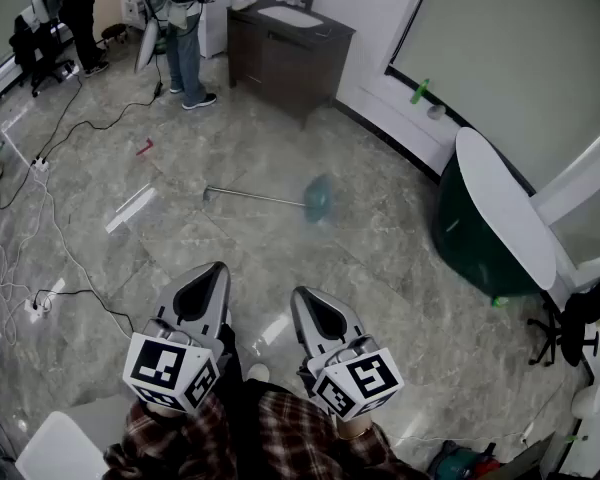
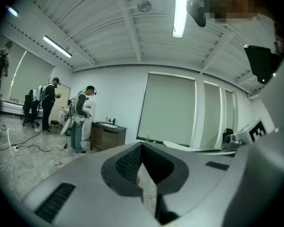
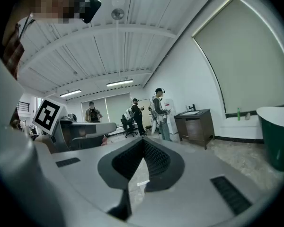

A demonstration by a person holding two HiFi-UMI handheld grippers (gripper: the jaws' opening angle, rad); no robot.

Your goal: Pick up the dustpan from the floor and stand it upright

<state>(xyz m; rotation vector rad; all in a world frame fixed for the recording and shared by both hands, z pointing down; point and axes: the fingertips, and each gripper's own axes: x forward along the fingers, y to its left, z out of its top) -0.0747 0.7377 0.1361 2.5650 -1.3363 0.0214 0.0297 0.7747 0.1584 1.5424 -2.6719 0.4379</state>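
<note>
The dustpan (image 1: 318, 198) lies flat on the marble floor in the head view, its teal pan to the right and its long metal handle (image 1: 255, 197) stretching left. My left gripper (image 1: 220, 266) and right gripper (image 1: 298, 292) hover side by side near the bottom of the view, well short of the dustpan, both pointing toward it. Each is shut with nothing between its jaws. In the left gripper view the left gripper (image 2: 142, 144) has its tips meeting, and the right gripper (image 3: 143, 139) shows the same in its own view.
A dark sink cabinet (image 1: 290, 48) stands against the far wall. A green tub with a white lid (image 1: 485, 223) sits at the right, with a chair base (image 1: 565, 333) beside it. Cables (image 1: 40, 168) trail over the floor at the left. People (image 1: 183, 28) stand at the far left.
</note>
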